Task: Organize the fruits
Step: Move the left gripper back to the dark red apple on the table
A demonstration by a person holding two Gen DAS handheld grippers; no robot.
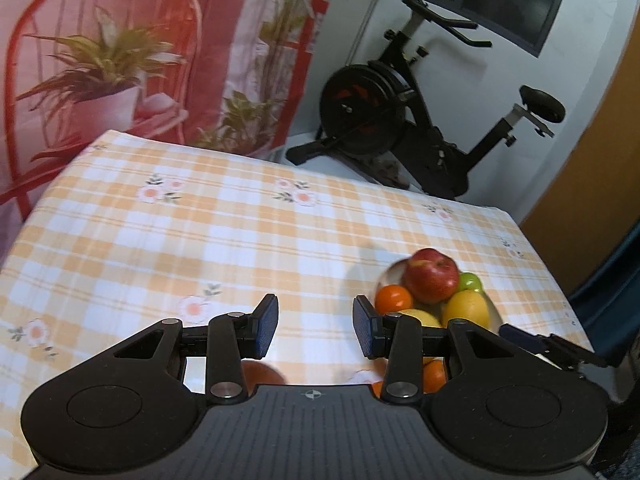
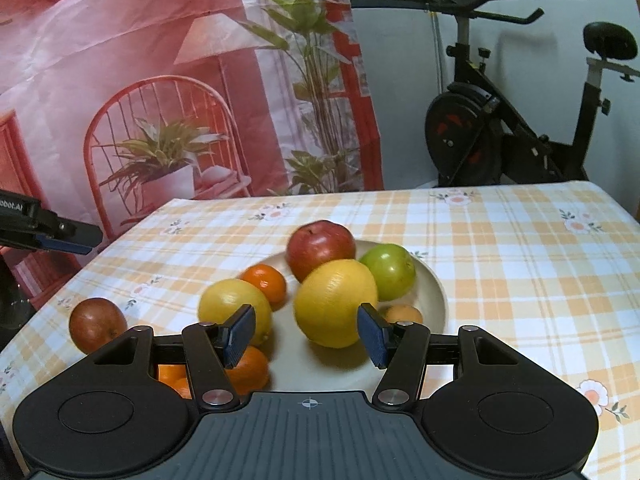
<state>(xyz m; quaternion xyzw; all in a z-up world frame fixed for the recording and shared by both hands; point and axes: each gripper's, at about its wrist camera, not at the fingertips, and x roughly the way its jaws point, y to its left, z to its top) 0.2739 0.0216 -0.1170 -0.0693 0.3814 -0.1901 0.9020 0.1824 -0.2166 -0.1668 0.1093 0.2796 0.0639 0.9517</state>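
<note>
On the checked orange-and-white tablecloth (image 2: 500, 264), a pale round plate (image 2: 434, 284) is seen carrying most of the fruit. At the far side of the plate a red apple (image 2: 320, 246) is set, with a green apple (image 2: 390, 270) just beside it toward the right rim. A large lemon (image 2: 336, 304) is placed near the middle of the plate, and a small pale-orange fruit (image 2: 402, 314) is tucked against the right rim behind one finger. A second lemon (image 2: 232, 310) and a small orange (image 2: 266, 282) are found at the left rim of the plate; whether they rest on it or just off it cannot be told. Another orange (image 2: 250, 370) is seen at the near left of the plate, partly hidden. Well left of the plate, a dark red apple (image 2: 97, 324) lies alone on the cloth.

The right gripper (image 2: 306, 334) is held over the near part of the plate, its jaws parted and nothing clasped between them. The left gripper (image 1: 316, 326) is held left of the plate over bare cloth, its jaws likewise apart and empty. An exercise bike (image 2: 500, 120) is seen beyond the table.
</note>
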